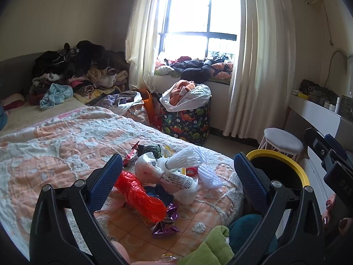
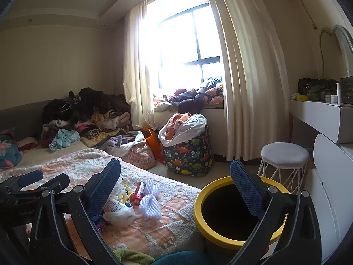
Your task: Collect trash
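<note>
Left wrist view: left gripper [image 1: 178, 172] spread wide and empty over the trash pile [image 1: 163, 176] on the bed [image 1: 44, 145]; right gripper [image 2: 175, 181] likewise agape, above the yellow-rimmed bin [image 2: 199, 198]; nothing visibly binned; seemingly barely begun.

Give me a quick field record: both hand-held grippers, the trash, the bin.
left hand-held gripper: open, empty, aimed at the trash pile
right hand-held gripper: open, empty, between bed corner and bin
trash pile: on the bed's near corner; red bag, white bag, foam net, purple wrapper
bin: yellow rim, dark inside, on the floor beside the bed
collected so far: cannot tell
</note>
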A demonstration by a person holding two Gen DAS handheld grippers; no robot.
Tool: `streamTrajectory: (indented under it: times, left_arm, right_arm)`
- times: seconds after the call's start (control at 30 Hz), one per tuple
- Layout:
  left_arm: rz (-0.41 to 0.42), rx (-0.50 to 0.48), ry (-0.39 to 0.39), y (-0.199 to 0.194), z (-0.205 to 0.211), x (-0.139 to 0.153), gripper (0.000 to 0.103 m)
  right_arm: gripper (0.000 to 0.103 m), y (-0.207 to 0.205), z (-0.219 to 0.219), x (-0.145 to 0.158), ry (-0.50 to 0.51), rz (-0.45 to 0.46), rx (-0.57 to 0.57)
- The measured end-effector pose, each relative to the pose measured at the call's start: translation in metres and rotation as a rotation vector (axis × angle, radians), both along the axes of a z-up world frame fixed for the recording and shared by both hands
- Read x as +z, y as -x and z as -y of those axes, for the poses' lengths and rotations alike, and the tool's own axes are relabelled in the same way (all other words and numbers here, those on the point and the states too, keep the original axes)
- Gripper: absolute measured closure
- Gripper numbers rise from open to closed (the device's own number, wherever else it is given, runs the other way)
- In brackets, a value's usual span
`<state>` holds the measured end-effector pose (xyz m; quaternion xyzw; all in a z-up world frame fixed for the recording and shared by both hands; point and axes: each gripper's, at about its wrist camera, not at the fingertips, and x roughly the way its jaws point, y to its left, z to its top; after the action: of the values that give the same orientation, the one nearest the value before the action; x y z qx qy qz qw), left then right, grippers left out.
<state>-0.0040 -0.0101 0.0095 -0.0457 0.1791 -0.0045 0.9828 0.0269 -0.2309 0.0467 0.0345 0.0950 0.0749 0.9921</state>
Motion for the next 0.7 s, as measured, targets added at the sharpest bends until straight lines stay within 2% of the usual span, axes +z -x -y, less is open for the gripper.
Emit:
streamTrajectory:
  times: [0.7]
  left_arm:
    - [0.003, -0.001, 0.0, 0.0007, 0.0023, 0.0004, 0.01]
  right_arm:
    - [0.006, 0.0009, 0.0007, -0.0001, -0.001, 0.002, -0.001]
